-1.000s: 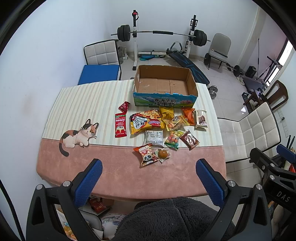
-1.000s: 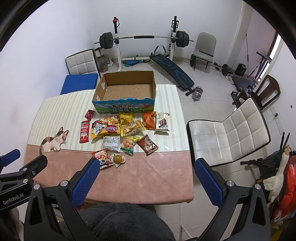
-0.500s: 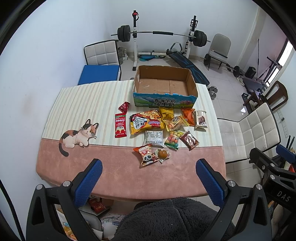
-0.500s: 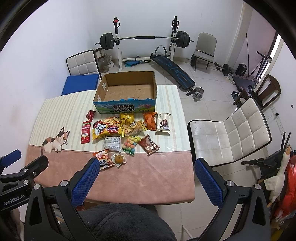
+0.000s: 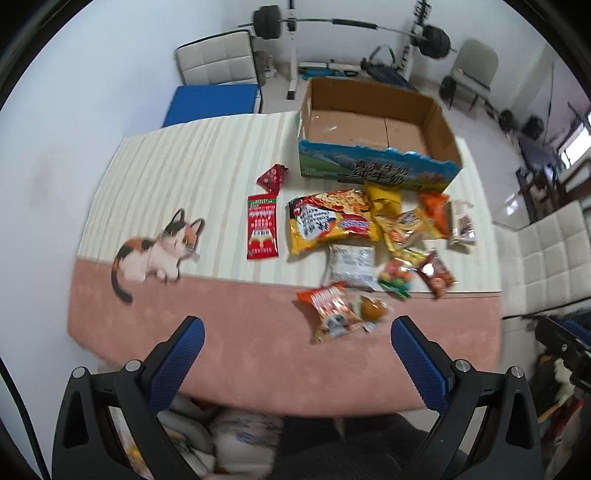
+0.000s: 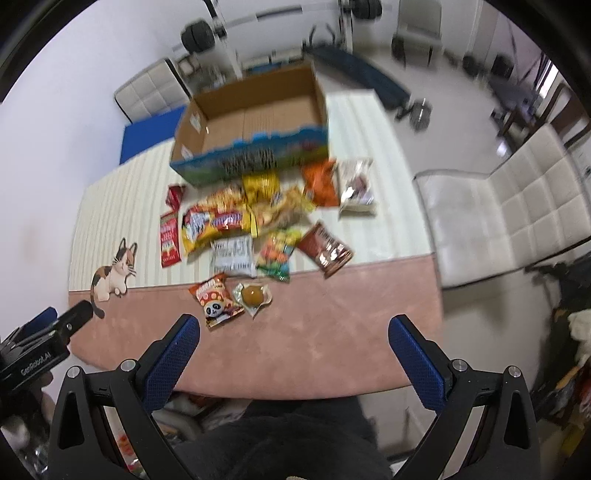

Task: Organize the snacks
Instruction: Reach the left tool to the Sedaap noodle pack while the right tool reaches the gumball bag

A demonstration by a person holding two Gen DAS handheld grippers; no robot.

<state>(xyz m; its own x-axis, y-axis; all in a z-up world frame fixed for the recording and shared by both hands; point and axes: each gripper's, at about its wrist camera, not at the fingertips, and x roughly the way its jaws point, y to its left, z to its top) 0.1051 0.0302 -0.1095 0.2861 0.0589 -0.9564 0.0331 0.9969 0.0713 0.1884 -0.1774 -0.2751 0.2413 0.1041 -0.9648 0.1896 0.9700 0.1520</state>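
Observation:
Several snack packets lie in a cluster on the table: a big yellow chip bag (image 5: 330,225) (image 6: 214,223), a long red packet (image 5: 262,230) (image 6: 169,240), a panda packet (image 5: 330,310) (image 6: 217,304) and a wrapped round cake (image 5: 371,308) (image 6: 253,295) nearest me. An empty open cardboard box (image 5: 376,129) (image 6: 251,122) stands behind them. My left gripper (image 5: 297,343) is open and empty above the table's near edge. My right gripper (image 6: 293,341) is open and empty, likewise short of the snacks.
The table has a striped and pink cloth (image 5: 240,325) with a cat picture (image 5: 155,251). A white chair (image 6: 509,206) stands to the right. A blue mat (image 5: 210,103), a weight bench and barbell rack (image 5: 291,29) are behind. The left gripper's body shows in the right wrist view (image 6: 37,350).
Both grippers have moved forward and down toward the table; the snacks and box appear larger. The right view has tilted and blurred. Jaws stay open.

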